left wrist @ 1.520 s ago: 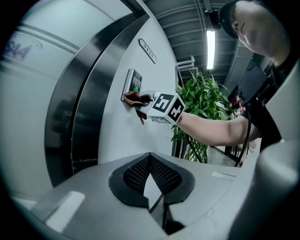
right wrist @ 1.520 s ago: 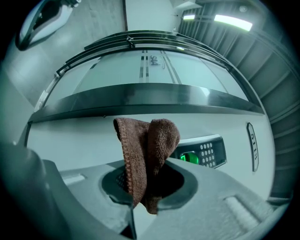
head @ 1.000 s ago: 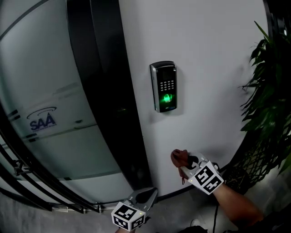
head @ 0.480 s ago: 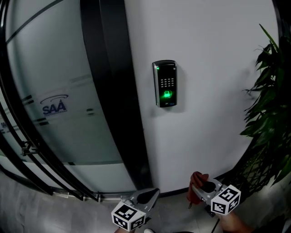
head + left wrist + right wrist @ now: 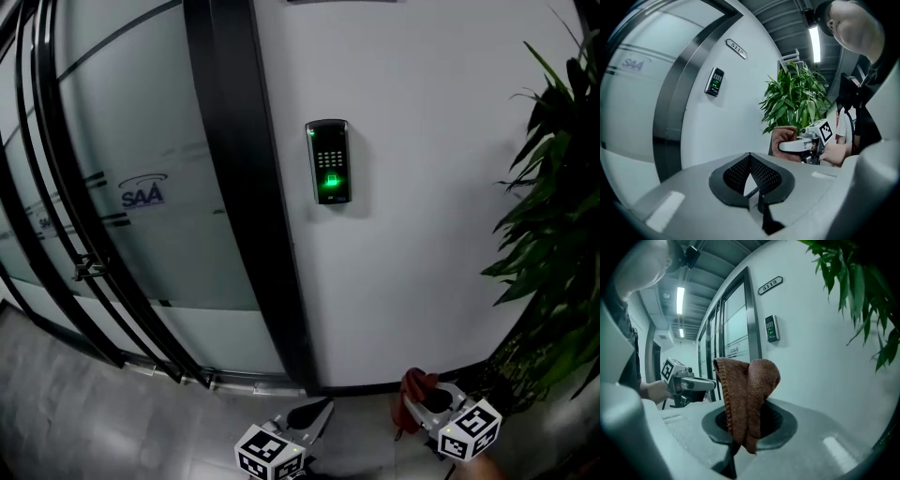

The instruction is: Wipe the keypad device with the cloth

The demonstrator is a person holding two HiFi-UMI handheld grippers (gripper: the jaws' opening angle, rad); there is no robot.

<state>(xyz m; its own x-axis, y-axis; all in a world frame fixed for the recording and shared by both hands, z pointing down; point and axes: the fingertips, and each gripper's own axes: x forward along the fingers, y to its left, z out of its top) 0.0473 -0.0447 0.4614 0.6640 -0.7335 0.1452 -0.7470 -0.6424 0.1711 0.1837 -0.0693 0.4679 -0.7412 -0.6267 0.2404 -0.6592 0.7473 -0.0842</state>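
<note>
Left gripper point(image 5: 312, 411), at 6 o'clock on the head view's bottom edge: jaws pressed together, nothing between them. Right gripper point(image 5: 420, 401), at 5 o'clock, beside the left: jaws clamped on a brown cloth point(image 5: 747, 390), which stood folded above the jaw tips. Keypad point(image 5: 328, 161), at 12 o'clock, well apart from both grippers and above them: hung on the white wall point(image 5: 422, 244), lower part lit green. Dark frame point(image 5: 239, 187): near the keypad, on its 9 o'clock side. Glass point(image 5: 141, 234): at 9 o'clock. Plant point(image 5: 553, 216): at 3 o'clock.
</note>
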